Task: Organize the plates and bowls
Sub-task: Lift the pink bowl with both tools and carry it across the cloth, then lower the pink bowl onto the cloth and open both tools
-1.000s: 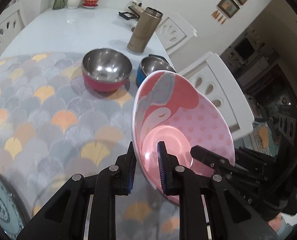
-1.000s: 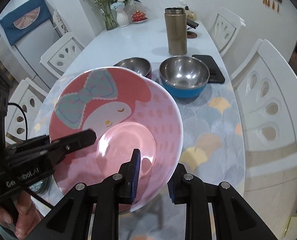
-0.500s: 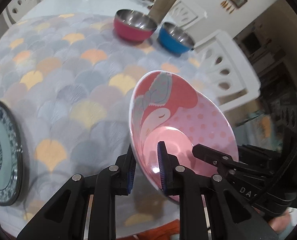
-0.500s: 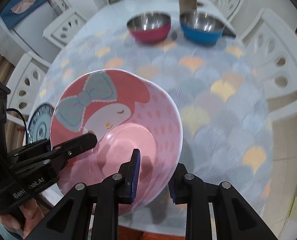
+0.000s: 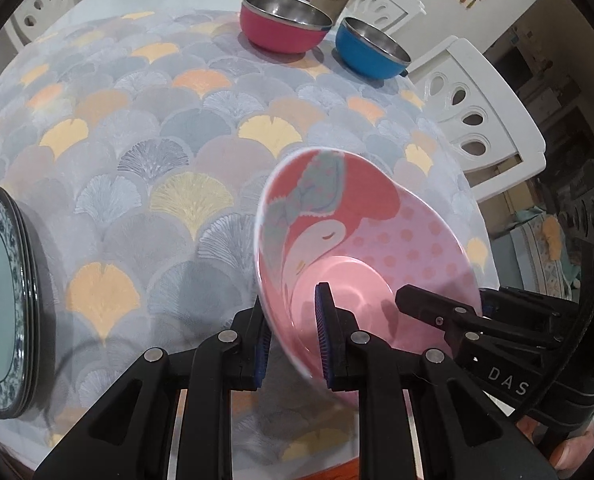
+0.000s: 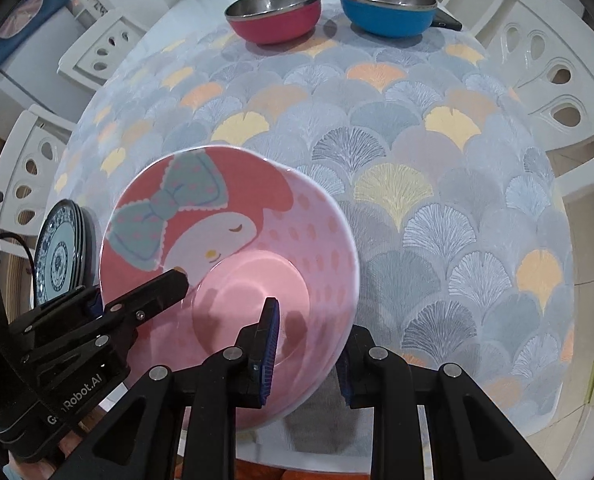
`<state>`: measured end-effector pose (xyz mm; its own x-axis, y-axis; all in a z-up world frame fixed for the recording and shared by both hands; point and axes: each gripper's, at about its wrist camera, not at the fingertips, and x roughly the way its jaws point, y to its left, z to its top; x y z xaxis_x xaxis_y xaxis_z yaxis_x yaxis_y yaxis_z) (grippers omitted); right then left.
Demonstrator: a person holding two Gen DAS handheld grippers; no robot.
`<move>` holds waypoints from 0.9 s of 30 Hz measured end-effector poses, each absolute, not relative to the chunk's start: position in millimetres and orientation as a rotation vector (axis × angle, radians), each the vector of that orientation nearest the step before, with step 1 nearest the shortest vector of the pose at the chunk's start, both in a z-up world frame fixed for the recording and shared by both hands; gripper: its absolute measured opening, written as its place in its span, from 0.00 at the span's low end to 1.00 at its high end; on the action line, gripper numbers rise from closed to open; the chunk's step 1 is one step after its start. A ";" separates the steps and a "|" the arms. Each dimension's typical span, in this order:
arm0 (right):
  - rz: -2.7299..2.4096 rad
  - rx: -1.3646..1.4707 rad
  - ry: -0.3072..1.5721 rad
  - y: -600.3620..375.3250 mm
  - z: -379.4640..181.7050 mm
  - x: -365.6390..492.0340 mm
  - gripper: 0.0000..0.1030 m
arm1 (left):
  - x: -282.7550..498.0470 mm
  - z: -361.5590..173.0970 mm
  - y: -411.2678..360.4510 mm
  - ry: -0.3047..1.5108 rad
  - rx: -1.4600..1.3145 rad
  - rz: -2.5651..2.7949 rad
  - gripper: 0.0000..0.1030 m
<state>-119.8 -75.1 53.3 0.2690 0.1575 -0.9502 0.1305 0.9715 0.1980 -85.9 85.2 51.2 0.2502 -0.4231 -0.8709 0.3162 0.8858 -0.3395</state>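
**Pink bowl held over the surface, gripped from both sides**

A round surface (image 5: 145,148) under a cloth of grey, blue and yellow fan shapes fills both views, with white chairs (image 6: 545,64) around it. Above its near edge hangs a pink bowl (image 5: 377,240) printed with a cartoon face and a grey-blue bow, tilted so that its inside faces the cameras. At the far side stand a red bowl (image 5: 283,26) and a blue bowl (image 5: 371,54), each steel-lined, just beside one another and well apart from the pink one. A stack of blue-patterned plates (image 5: 1,300) lies at the near left edge.

The left tongs (image 5: 291,338) are clamped on the pink bowl's near left rim, one pad inside and one outside. The right tongs (image 6: 307,350) are likewise closed on the rim at the near right side. Each pair shows in the other's view as a black finger reaching into the bowl.

The step in hand looks like carrying the bowl to a resting place, perhaps by the other bowls or near the plates. The risks lie in the double grip: the wall is smooth and sloped, so the pads could slide off if the two hands drift apart or twist against each other. Releasing one side while the bowl is tilted and not yet set down could swing it onto the plates or off the edge.
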 end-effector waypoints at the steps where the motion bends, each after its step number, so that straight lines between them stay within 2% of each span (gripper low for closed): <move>1: 0.010 0.254 1.305 -74.9 53.5 -119.8 0.24 | -86.3 52.0 88.0 1.220 -0.106 -0.491 0.16; 3: 0.003 0.262 1.300 -75.7 55.4 -122.5 0.24 | -86.9 55.3 92.2 1.210 -0.117 -0.495 0.19; 10: -0.036 0.311 1.285 -95.6 73.0 -137.3 0.24 | -92.0 72.7 118.5 1.186 -0.142 -0.484 0.19; 13: -0.043 0.355 1.266 -106.3 84.2 -149.6 0.29 | -97.9 87.9 132.4 1.140 -0.162 -0.475 0.19; 20: -0.025 0.490 1.217 -122.6 110.3 -170.8 0.32 | -103.6 122.6 154.5 1.056 -0.215 -0.497 0.20; 21: -0.019 0.503 1.197 -123.0 117.2 -171.1 0.38 | -101.8 126.4 155.2 1.048 -0.218 -0.500 0.28; 22: -0.017 0.508 1.186 -122.5 121.4 -169.8 0.52 | -99.7 129.7 155.4 1.042 -0.222 -0.499 0.37; 23: -0.016 0.514 1.167 -122.3 127.0 -168.9 0.58 | -95.7 133.8 155.4 1.036 -0.227 -0.494 0.42; 25: -0.008 0.530 1.105 -122.2 140.4 -166.6 0.61 | -87.2 140.9 154.7 1.015 -0.244 -0.492 0.56; 27: 0.012 0.526 1.072 -120.7 150.7 -158.6 0.61 | -79.5 146.8 153.8 0.990 -0.255 -0.486 0.62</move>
<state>-158.6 -120.7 150.7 0.4902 0.2595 -0.8321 0.2406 0.8772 0.4154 -79.5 153.8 146.8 0.4546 -0.5015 -0.7361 0.2753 0.8651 -0.4193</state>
